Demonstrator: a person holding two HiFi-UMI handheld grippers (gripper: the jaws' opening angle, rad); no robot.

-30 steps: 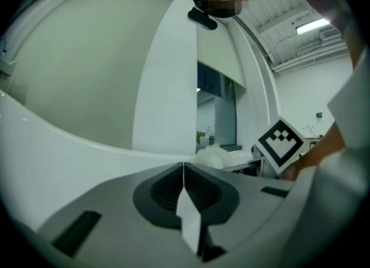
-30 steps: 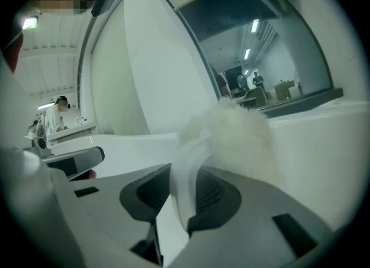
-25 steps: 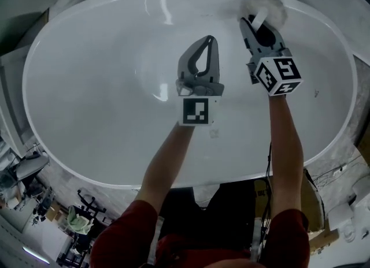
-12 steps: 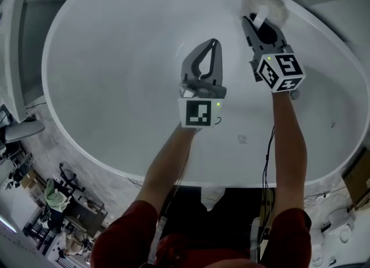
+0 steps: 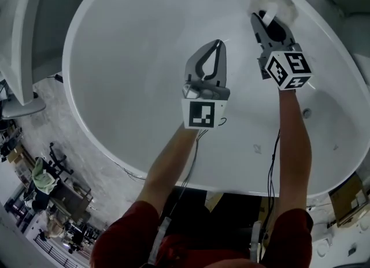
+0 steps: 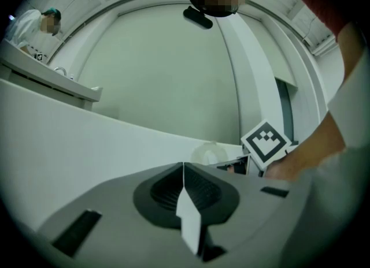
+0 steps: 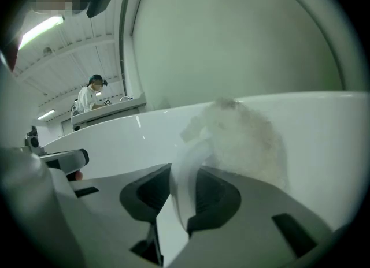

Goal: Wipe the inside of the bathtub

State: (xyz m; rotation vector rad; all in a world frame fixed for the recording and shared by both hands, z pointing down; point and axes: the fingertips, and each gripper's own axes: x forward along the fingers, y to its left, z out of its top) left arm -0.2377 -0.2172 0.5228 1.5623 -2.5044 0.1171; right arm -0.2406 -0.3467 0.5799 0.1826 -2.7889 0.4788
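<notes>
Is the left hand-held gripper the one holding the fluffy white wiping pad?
No, the right hand-held gripper clamps the fluffy white wiping pad by its strap, while the left hand-held gripper is shut on nothing.

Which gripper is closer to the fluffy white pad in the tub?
Right. The right gripper holds the pad by its strap at the tub wall; the left gripper, shut and empty, sits apart to its left.

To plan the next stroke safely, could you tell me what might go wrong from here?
The right gripper holds the pad only by its thin strap, so the pad may slip free, or flop instead of pressing on the tub. The left gripper, shut and empty, hangs over the tub and might bump it.
</notes>
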